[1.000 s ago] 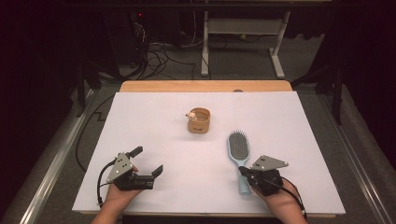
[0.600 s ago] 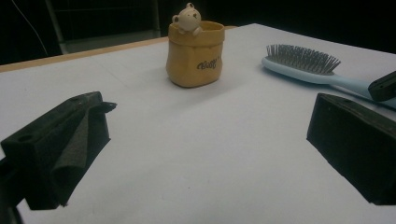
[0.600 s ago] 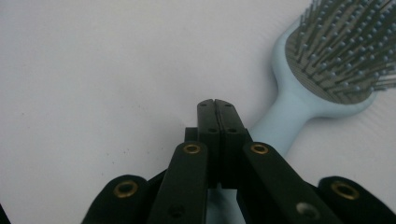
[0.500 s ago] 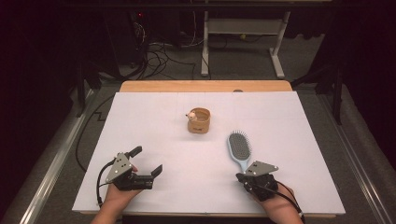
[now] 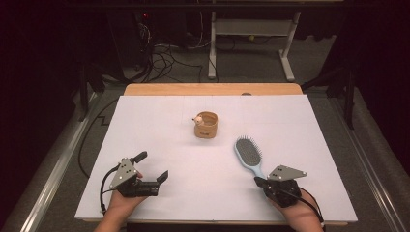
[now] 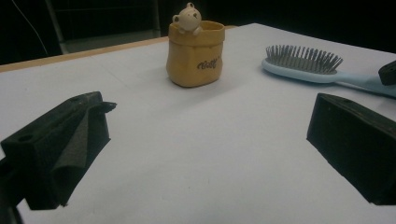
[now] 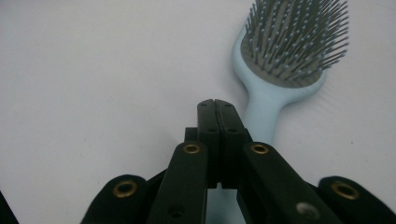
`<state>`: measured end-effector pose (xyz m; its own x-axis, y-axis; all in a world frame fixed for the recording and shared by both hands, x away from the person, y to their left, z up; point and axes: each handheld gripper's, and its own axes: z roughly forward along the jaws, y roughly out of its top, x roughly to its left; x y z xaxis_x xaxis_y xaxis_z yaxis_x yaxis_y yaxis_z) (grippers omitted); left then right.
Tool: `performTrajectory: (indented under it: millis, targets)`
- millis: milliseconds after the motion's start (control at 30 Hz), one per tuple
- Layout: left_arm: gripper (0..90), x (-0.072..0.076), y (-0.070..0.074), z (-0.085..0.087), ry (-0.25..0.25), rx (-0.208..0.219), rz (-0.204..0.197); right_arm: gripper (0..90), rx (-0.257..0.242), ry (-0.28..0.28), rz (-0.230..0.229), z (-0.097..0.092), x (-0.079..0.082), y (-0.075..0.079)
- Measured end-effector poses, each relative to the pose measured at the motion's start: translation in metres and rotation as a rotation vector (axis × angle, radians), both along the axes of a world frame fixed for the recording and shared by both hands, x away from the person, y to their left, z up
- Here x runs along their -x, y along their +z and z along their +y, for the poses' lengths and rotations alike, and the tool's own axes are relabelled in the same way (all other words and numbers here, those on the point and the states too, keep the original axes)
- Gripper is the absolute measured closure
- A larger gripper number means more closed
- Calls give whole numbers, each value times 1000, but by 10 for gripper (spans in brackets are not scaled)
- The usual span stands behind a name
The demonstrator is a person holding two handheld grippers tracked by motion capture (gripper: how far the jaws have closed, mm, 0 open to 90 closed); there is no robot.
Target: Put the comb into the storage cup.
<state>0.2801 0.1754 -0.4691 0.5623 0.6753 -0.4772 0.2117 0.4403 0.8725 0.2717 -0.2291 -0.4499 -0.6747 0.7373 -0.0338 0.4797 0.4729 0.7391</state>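
The right gripper [image 5: 261, 182] sat near the table's front edge, its jaws pressed together with nothing between them, their tips over the pale blue handle of the hairbrush [image 5: 249, 155]. In the right gripper view the closed tips [image 7: 217, 103] lay just left of the handle, and the brush head [image 7: 294, 42] spread beyond them, bristles up. Ahead and to the left of this gripper lay a wide stretch of bare white table [image 5: 159, 121]; to its right the cover ran on a little way to the table's side edge.

The left gripper [image 5: 151, 166] rested well apart from it, near the front left corner, jaws spread wide and empty. Beyond its jaws stood the small tan pot [image 6: 195, 53] with a bear figure on its rim, and the brush lay off to their right.

Against the earlier pictures, the right gripper had shifted leftward and slightly toward the front edge, and the brush had turned with it, its head now swung away to the left. The left gripper and the pot kept their places.

The handle's near end was hidden under the right gripper, so whether the jaws touched it could not be told.
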Motion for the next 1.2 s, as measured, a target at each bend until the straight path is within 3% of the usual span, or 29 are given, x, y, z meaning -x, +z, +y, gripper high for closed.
performTrajectory:
  millis: [167,333,767,833,1200]
  targets:
    - [2,0,0,0,1,-2,1,900,-45,-44,-26,-8,-1,4]
    - [2,0,0,0,1,-1,2,806,-76,-87,-26,-15,-3,5]
    - [2,0,0,0,3,-7,2,377,-153,-136,-3,-24,-10,4]
    - [2,0,0,0,4,-1,1,265,-167,-148,12,-25,-11,3]
    - [2,0,1,0,5,-1,0,14,-141,-174,4,-23,-13,0]
